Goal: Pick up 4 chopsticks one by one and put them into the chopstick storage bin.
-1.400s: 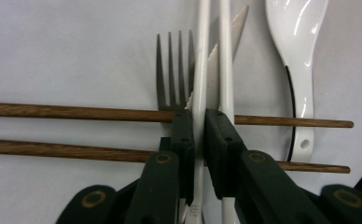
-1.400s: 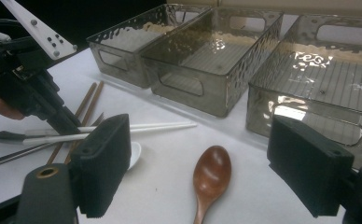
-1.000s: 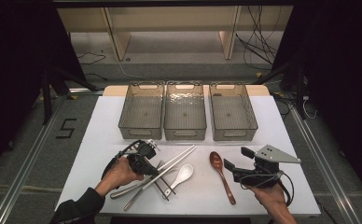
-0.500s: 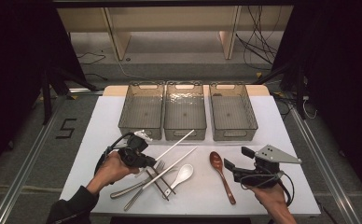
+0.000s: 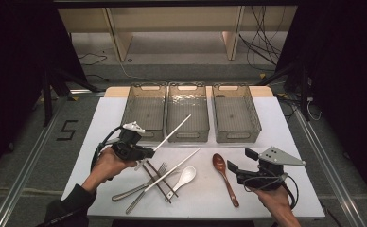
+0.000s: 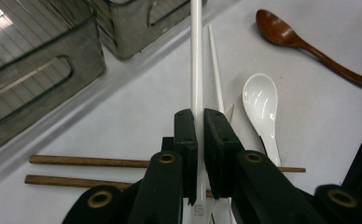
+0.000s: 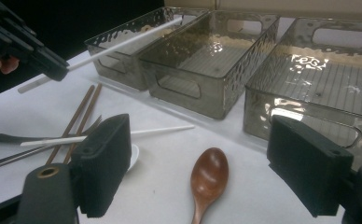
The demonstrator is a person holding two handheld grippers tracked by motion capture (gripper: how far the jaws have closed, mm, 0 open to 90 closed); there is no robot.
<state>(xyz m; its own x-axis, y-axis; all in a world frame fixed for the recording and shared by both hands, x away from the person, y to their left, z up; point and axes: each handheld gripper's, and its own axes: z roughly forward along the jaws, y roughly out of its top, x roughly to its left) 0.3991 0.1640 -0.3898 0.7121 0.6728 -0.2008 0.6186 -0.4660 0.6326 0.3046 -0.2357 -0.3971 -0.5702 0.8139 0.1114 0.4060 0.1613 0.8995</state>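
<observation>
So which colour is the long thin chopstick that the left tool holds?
White. The long thin chopstick shows best in the left gripper view, clamped in the left tool.

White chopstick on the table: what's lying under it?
The loose white chopstick lies across the two brown chopsticks and the fork, next to the white spoon. Exactly where they touch beneath it is covered. The other white chopstick is clamped in the left gripper.

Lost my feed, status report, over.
Left gripper shut on white chopstick, lifted, tip toward the bins. Right gripper open above wooden spoon. Second white chopstick lies across the fork.
</observation>
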